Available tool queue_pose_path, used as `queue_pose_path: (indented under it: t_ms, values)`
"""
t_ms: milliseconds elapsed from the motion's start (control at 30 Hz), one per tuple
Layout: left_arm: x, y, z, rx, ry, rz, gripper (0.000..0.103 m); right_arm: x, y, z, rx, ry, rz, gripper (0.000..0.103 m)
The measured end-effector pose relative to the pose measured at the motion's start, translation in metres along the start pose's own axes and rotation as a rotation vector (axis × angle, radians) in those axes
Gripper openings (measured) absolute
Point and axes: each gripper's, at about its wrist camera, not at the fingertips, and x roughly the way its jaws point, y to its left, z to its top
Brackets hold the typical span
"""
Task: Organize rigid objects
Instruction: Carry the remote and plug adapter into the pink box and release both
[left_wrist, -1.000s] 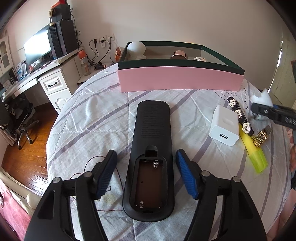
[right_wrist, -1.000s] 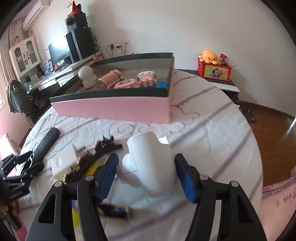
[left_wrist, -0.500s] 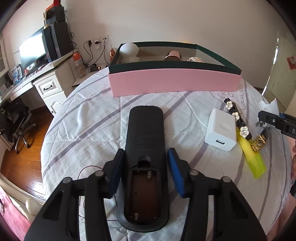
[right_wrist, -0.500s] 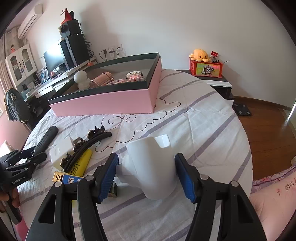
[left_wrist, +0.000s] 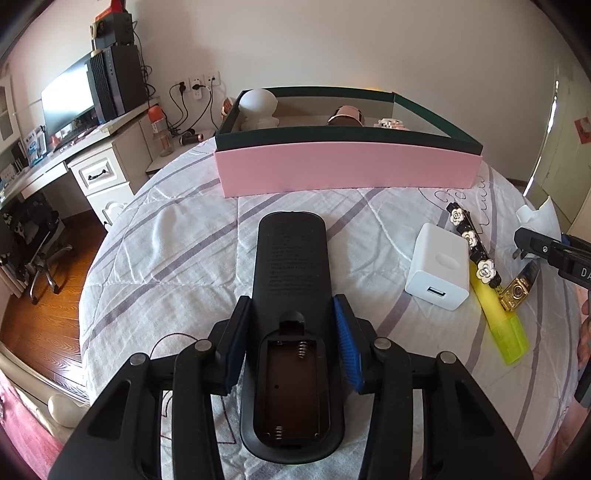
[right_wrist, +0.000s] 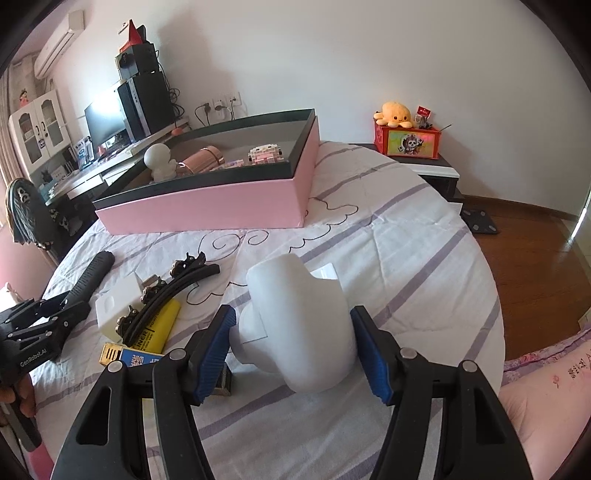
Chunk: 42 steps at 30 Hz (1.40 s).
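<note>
A black remote (left_wrist: 291, 266) lies back side up on the striped bedspread, its battery bay uncovered. My left gripper (left_wrist: 291, 306) is shut on its near half, both blue pads pressing its sides. The right wrist view shows that gripper (right_wrist: 44, 317) at far left, with the remote (right_wrist: 90, 277) sticking out. My right gripper (right_wrist: 291, 314) is shut on a white rounded figure (right_wrist: 299, 325), held just above the bed. A pink box with a dark green rim (left_wrist: 347, 170) stands at the back, also in the right wrist view (right_wrist: 207, 206). It holds a white figurine (right_wrist: 160, 162), a rose-gold cylinder (right_wrist: 201, 162) and a block toy (right_wrist: 264, 155).
Between the grippers lie a white charger (left_wrist: 437, 266), a black flowered hair clip (left_wrist: 471, 240), a yellow highlighter (left_wrist: 502, 325) and a gold lighter (left_wrist: 517, 291). A desk with a monitor (left_wrist: 66, 103) stands left of the bed. A red box with a plush toy (right_wrist: 406, 136) sits beyond it.
My left gripper's jaws closed from wide apart onto the remote's sides. The right gripper kept its hold on the white figure and shifted only slightly.
</note>
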Motion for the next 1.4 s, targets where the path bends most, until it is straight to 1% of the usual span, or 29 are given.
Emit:
queue_pose_path:
  t_ms: [333,500,667,767,900,1033,1133,1167,1267,1400]
  values:
    - [-0.010,0.001,0.001,-0.002,-0.014,-0.029,0.044,-0.012,0.004,0.004,-0.008,-0.020,0.016,0.065]
    - [-0.018,0.000,0.002,0.000,-0.024,-0.025,0.044,-0.017,0.009,0.007,-0.015,-0.029,0.030,0.065]
    - [-0.028,-0.004,0.010,0.018,-0.052,-0.037,0.044,-0.020,0.015,0.011,-0.035,-0.032,0.040,0.065]
    - [-0.032,-0.010,0.019,0.045,-0.067,-0.045,0.044,-0.021,0.020,0.017,-0.056,-0.037,0.045,0.065]
    - [-0.039,-0.013,0.039,0.069,-0.100,-0.062,0.044,-0.023,0.027,0.029,-0.087,-0.048,0.062,0.065]
    - [-0.041,-0.019,0.068,0.107,-0.135,-0.078,0.044,-0.021,0.034,0.048,-0.125,-0.059,0.069,0.065]
    - [-0.038,-0.023,0.093,0.127,-0.144,-0.164,0.044,-0.017,0.039,0.065,-0.151,-0.060,0.096,0.065]
    - [-0.035,-0.025,0.103,0.138,-0.145,-0.170,0.044,-0.015,0.042,0.071,-0.164,-0.059,0.096,0.065]
    - [-0.018,-0.032,0.132,0.179,-0.144,-0.123,0.044,-0.005,0.049,0.094,-0.204,-0.059,0.094,0.065]
    - [0.014,-0.029,0.170,0.171,-0.104,-0.151,0.044,0.020,0.055,0.131,-0.230,-0.045,0.103,0.065]
